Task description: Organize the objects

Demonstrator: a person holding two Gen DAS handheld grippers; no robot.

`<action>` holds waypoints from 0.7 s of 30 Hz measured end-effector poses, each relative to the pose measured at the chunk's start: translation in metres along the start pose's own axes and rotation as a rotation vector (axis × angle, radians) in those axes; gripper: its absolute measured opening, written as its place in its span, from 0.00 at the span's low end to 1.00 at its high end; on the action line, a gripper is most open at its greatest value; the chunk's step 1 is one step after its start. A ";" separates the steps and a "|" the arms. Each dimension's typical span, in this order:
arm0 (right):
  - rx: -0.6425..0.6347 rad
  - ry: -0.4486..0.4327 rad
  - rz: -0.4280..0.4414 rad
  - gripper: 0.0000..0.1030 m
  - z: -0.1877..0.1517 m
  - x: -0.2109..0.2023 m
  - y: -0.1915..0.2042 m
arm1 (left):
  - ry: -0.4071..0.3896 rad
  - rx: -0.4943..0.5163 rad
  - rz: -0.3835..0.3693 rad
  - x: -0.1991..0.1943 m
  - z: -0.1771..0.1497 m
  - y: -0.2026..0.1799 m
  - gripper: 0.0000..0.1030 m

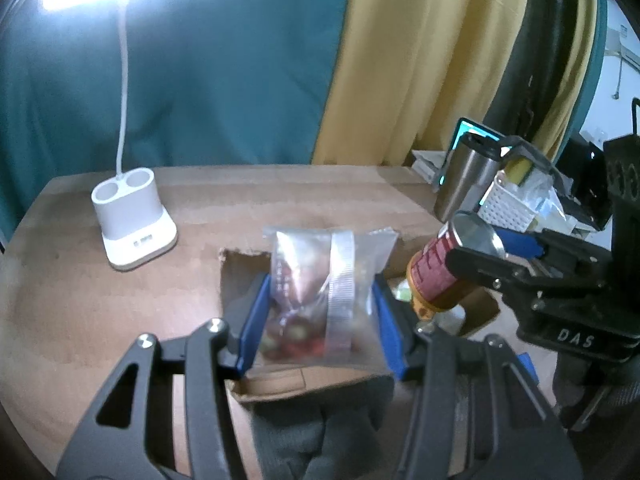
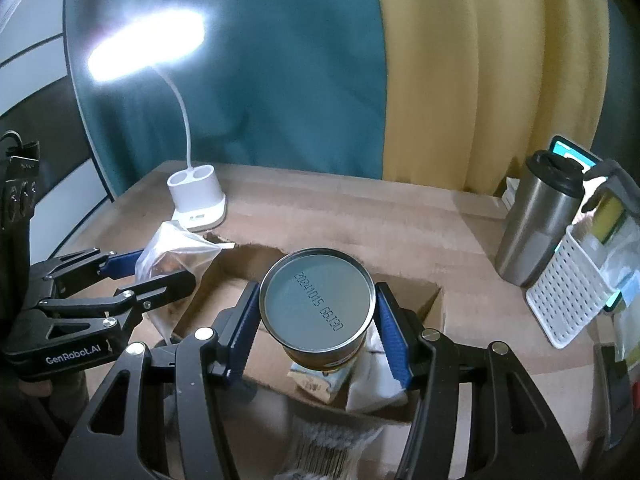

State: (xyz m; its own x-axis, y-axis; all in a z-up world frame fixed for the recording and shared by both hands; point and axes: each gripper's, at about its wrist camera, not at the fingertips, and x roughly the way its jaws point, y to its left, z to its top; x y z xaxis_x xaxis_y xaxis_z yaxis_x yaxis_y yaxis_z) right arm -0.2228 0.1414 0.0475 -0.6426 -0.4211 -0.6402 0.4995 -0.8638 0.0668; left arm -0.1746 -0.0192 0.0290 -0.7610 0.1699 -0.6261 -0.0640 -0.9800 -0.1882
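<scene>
Between my left jaws sits the clear plastic snack bag, between my right jaws the round metal can, both above the open brown cardboard box, the white desk lamp behind.

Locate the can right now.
The can is clamped in the right tongs above the open cardboard box, to the right of the snack bag held by the left tongs.

The can, held between the right gripper fingers, bears the stamped code "2024/10/15 GBJ30" on its metal end. The left gripper body reads "GenRobot.AI". In the left wrist view, the right gripper body shows "DAS".
</scene>
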 end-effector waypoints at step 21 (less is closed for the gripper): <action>-0.016 0.045 0.033 0.57 0.026 0.038 0.008 | 0.033 -0.056 0.008 0.023 0.002 0.027 0.50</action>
State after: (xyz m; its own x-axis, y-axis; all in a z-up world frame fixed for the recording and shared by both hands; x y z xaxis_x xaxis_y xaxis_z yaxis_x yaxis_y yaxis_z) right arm -0.2583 0.1107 0.0433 -0.5990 -0.4357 -0.6718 0.5293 -0.8450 0.0761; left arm -0.1957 -0.0418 0.0110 -0.7398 0.1660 -0.6520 -0.0212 -0.9743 -0.2241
